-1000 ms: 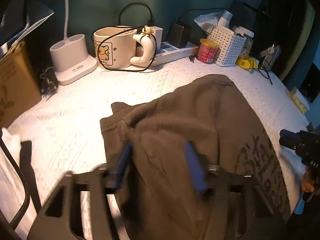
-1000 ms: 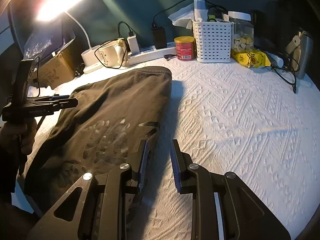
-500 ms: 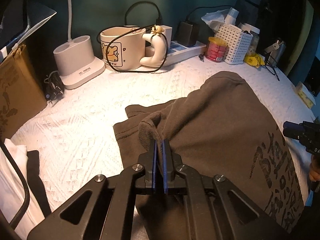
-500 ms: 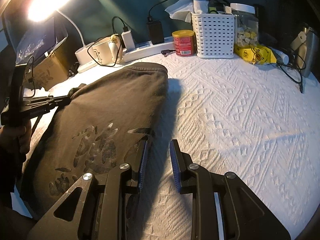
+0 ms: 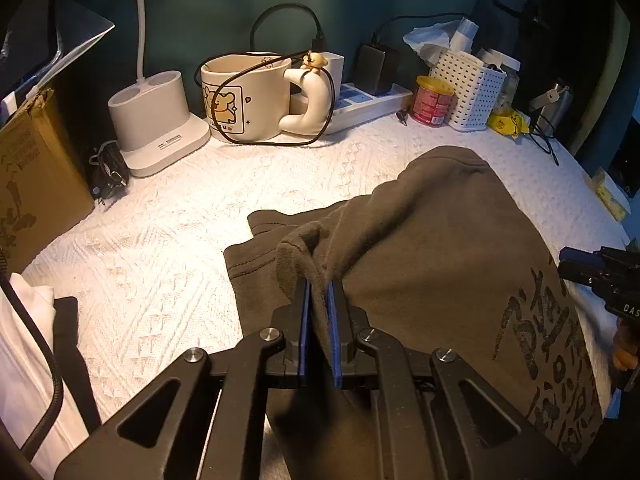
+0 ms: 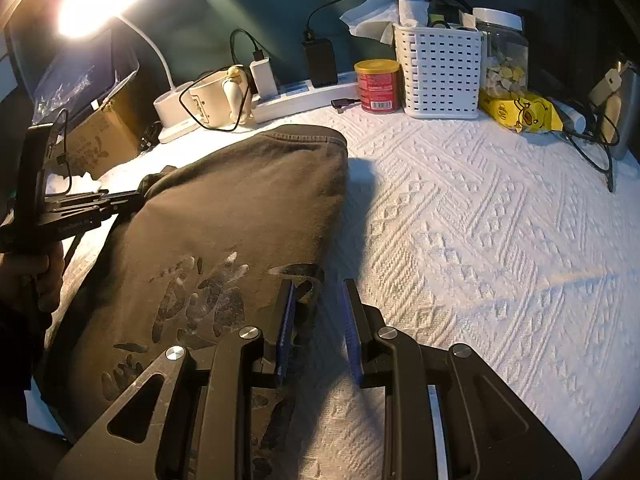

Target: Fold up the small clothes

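**Soft Cloth, Shiny Cup, Hard Plastic**

The brown garment (image 5: 432, 248) is soft, fuzzy cloth with a cracked, dull print. Under it, the white cover (image 6: 460, 220) is bumpy woven cloth. The mug (image 5: 244, 98) looks smooth and glossy. The basket (image 6: 440, 72) is white plastic full of holes. The box (image 5: 36, 184) is rough brown cardboard. The left claw (image 5: 319, 304) is matt black plastic with shiny metal screws.

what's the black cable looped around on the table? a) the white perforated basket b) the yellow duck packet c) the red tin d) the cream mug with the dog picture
d: in the left wrist view the thin black cable circles the cream dog-print mug and its thick curved handle, well clear of the tin, basket and packet.
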